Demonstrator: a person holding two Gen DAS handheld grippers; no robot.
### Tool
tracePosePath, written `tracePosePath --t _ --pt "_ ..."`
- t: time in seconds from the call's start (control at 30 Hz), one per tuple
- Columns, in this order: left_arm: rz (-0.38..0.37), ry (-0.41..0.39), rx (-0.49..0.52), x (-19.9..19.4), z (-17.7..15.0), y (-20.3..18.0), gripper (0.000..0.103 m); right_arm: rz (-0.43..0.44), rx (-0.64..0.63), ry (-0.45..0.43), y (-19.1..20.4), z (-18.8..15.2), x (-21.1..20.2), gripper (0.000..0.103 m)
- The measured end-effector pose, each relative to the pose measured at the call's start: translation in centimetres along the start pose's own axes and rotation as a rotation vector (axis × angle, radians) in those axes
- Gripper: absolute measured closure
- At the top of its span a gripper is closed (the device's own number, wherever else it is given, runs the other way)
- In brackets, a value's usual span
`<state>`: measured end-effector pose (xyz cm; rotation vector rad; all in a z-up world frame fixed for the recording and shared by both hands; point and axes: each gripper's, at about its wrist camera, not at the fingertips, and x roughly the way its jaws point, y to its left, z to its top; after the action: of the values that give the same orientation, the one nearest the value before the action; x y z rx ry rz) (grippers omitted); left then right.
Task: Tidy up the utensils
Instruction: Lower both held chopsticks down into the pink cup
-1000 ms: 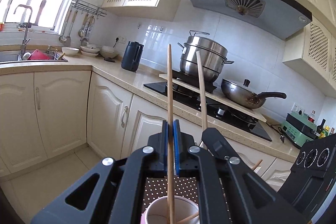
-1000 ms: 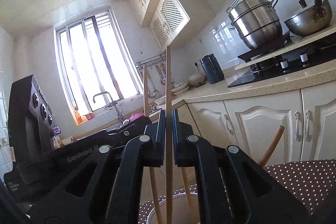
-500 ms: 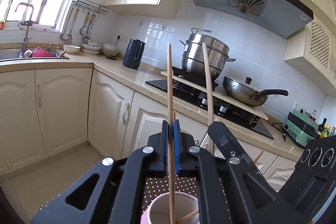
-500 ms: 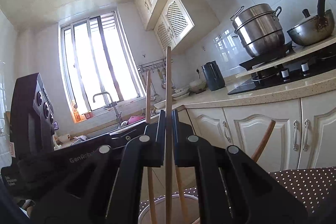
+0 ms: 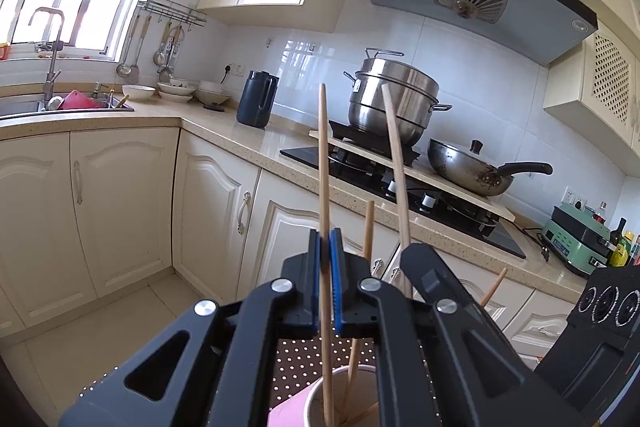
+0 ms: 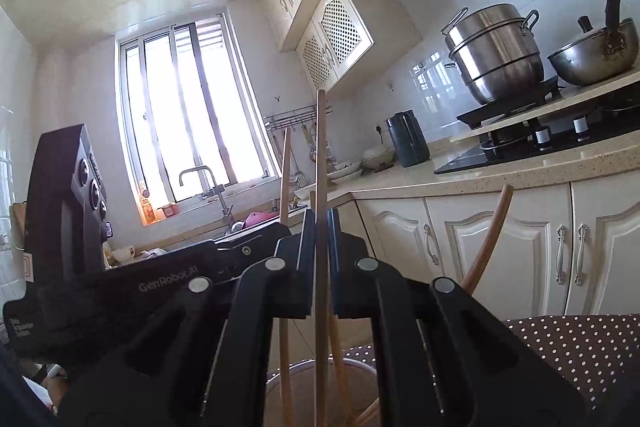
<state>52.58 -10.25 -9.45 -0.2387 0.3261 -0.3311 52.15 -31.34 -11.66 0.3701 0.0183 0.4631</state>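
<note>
Two grippers, one upright chopstick pinched in each, over a paper cup.

The left gripper (image 5: 328, 267) clamps one wooden chopstick (image 5: 323, 167) between blue pads; the right gripper (image 6: 320, 239) is closed on a second chopstick (image 6: 320, 155). Both sticks run down into the cup (image 5: 316, 399), where at least two more chopsticks lean loose. The cup stands on a brown polka-dot cloth (image 6: 568, 343). The left gripper's body, seen from the right wrist, reads "GenRobot.AI". Behind: one steamer pot (image 5: 392, 99), one wok (image 5: 468, 167), one dark kettle (image 5: 256, 99).
</note>
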Motion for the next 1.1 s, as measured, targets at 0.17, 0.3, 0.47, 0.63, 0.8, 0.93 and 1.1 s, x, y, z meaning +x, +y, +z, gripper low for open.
tracePosePath --t 0.17,0.3,0.47,0.63,0.8,0.93,1.1 --pt "0.0 0.007 -0.008 0.0 -0.4 0.0 0.098 -0.012 -0.016 -0.002 0.2 0.7 -0.4 0.097" --pt "0.006 0.012 0.015 -0.3 -0.6 -0.3 0.098 -0.011 -0.024 -0.002 0.6 0.9 -0.9 0.097" --pt "0.008 0.014 0.018 -0.8 -0.9 -0.2 0.098 -0.027 -0.052 0.001 0.9 0.7 -1.8 0.097" --pt "0.007 0.017 0.019 -1.0 -0.8 -0.5 0.098 -0.03 -0.04 -0.026 1.0 1.7 -1.7 0.097" --pt "0.007 0.011 0.016 -1.2 -0.7 -0.5 0.098 -0.02 -0.059 -0.014 1.6 1.6 -1.3 0.097" --pt "0.005 0.015 0.024 -1.3 -0.9 -0.6 0.098 -0.029 -0.06 -0.003 1.3 1.0 -1.5 0.097" --pt "0.0 0.023 0.009 -1.5 -0.9 -0.6 0.097 -0.044 -0.054 -0.027 1.2 1.4 -2.0 0.097"
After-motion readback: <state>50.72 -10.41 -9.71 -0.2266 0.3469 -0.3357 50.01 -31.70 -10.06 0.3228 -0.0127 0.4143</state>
